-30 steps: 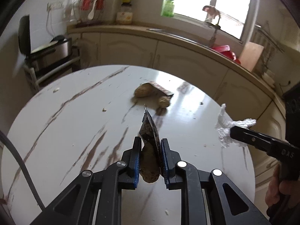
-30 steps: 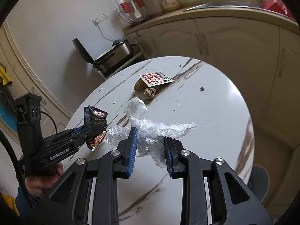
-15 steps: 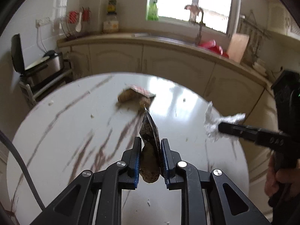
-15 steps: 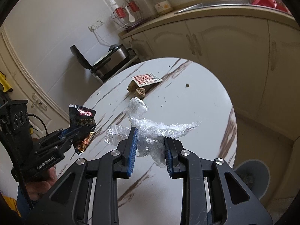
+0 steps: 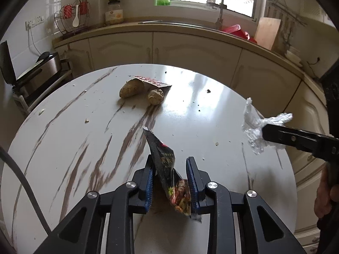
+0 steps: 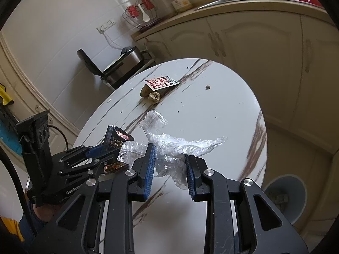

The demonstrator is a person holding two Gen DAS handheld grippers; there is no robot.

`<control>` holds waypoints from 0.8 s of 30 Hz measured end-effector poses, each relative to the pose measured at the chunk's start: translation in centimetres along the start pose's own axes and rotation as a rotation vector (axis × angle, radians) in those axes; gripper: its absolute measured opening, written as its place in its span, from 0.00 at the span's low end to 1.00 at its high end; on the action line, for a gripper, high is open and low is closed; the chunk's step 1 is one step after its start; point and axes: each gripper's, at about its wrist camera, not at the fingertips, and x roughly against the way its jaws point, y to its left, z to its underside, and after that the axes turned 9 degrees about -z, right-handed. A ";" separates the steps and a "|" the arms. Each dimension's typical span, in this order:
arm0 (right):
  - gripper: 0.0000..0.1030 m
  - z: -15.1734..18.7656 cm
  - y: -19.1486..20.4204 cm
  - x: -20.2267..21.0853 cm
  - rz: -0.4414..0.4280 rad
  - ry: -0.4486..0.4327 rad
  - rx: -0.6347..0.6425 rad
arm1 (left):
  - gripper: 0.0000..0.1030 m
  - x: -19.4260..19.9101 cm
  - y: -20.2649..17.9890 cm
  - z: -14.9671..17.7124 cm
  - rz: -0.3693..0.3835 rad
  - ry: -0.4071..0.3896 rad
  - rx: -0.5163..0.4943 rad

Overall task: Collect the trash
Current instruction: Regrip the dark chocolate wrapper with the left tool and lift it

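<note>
The left gripper has just been opening its jaws, and the dark snack wrapper sits loose between the blue pads, tilted, its lower end leaning against the right-hand pad while a clear gap shows on the other side. No squeeze on it now. From the right wrist view the same wrapper pokes up out of the left gripper, over the near edge of the table.

Over on the other side, the right gripper pinches a crumpled wad of clear plastic film between its pads, the film spilling out above and to the right of the fingers. In the left wrist view that film hangs off the right gripper's tip beyond the table's right rim.

Further out on the round marble table: a checkered red-and-white wrapper lying across a brownish lump, and a crumpled brown paper ball just beside it. Crumbs are scattered around. Down on the floor at right stands a grey bin, well apart from both grippers.
</note>
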 end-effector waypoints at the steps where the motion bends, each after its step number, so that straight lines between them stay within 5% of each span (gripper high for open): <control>1: 0.24 0.1 0.0 0.1 0.000 0.000 0.000 | 0.24 -0.4 0.0 -0.1 0.003 0.004 0.000; 3: 0.24 0.1 -0.1 0.1 -0.001 0.003 -0.001 | 0.11 -0.7 -0.1 -0.6 0.011 0.002 -0.004; 6: 0.24 0.2 -0.1 0.1 0.000 0.004 -0.006 | 0.05 -0.8 -0.6 -1.1 0.043 -0.001 -0.010; 24: 0.24 0.4 -0.7 3.9 0.038 -0.072 -0.025 | 0.02 2.1 -1.3 -1.9 0.098 -0.100 0.015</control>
